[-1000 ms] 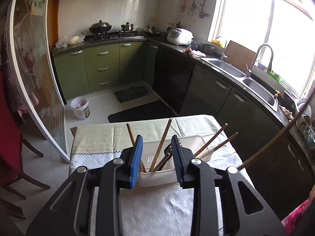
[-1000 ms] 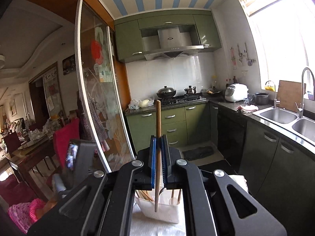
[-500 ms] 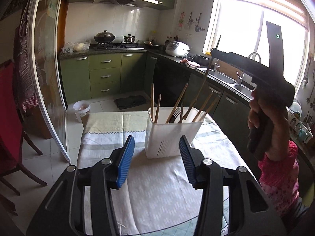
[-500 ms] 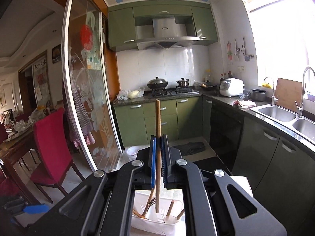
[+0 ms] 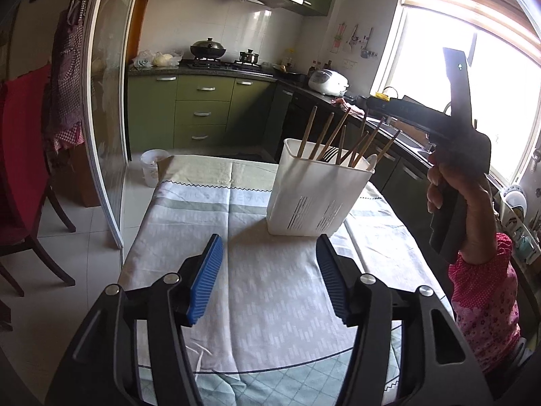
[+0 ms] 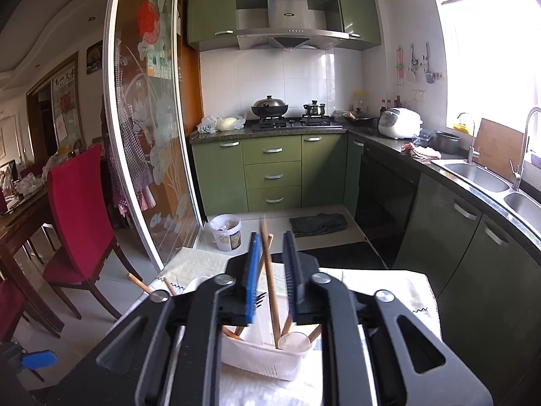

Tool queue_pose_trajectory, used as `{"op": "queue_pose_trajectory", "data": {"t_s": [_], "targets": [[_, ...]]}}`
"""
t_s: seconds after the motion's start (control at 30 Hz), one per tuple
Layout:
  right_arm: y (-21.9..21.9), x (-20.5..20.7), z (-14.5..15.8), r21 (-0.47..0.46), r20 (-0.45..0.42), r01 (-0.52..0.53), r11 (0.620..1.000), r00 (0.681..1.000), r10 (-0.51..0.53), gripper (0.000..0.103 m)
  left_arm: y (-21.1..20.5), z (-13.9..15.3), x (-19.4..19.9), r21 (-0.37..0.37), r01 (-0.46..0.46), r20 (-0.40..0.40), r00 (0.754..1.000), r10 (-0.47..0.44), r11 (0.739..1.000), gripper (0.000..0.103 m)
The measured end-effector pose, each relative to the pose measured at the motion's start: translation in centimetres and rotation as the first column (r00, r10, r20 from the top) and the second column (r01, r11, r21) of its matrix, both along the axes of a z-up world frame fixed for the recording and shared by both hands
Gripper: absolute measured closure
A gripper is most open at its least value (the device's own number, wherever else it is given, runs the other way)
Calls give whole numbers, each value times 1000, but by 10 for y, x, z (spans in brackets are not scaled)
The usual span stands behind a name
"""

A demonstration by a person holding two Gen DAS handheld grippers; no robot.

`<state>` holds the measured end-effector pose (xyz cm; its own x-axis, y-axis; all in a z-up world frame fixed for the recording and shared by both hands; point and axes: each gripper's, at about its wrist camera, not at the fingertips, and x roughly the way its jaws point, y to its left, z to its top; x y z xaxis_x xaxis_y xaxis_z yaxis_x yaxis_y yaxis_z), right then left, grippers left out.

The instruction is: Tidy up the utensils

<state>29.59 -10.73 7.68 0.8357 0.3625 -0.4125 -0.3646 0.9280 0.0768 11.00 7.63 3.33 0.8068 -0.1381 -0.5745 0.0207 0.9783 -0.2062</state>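
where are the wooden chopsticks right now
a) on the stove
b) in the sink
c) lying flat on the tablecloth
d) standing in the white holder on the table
d: the chopsticks stick up out of the white holder, which stands on the tablecloth; one more chopstick is between the fingers of the opening right gripper, its lower end already in the holder.
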Motion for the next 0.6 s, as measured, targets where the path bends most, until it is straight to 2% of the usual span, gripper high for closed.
{"op": "queue_pose_trajectory", "data": {"t_s": [0.07,0.13,0.23,0.3,0.4,0.47,0.53,0.6], "targets": [[-2,-4,-2,4,1,0,1000,1000,0,84,0,-2,-3,8,-10,5,1000,10,1000,47],[-8,-11,-1,25,3,-3,1000,1000,3,75,-1,-3,-6,15,-22,15,1000,22,1000,44],[-23,-39,3,46,40,-3,999,999,1,62,-1,-3,-13,43,-38,43,998,36,998,31],[-37,-67,1,45,74,6,999,997,-9,53,-5,-3,-19,77,-45,67,997,40,996,18],[-59,-111,-13,44,85,25,999,996,-28,42,-16,-8,-29,124,-45,85,996,34,991,9],[-74,-139,-28,55,71,36,998,997,-40,32,-23,-12,-36,138,-25,88,996,13,990,7],[-86,-164,-43,61,51,39,997,998,-42,16,-32,-14,-43,145,-1,88,996,-12,989,7],[-99,-189,-55,62,37,40,997,998,-42,4,-40,-14,-50,153,17,93,995,-32,988,7]]}}
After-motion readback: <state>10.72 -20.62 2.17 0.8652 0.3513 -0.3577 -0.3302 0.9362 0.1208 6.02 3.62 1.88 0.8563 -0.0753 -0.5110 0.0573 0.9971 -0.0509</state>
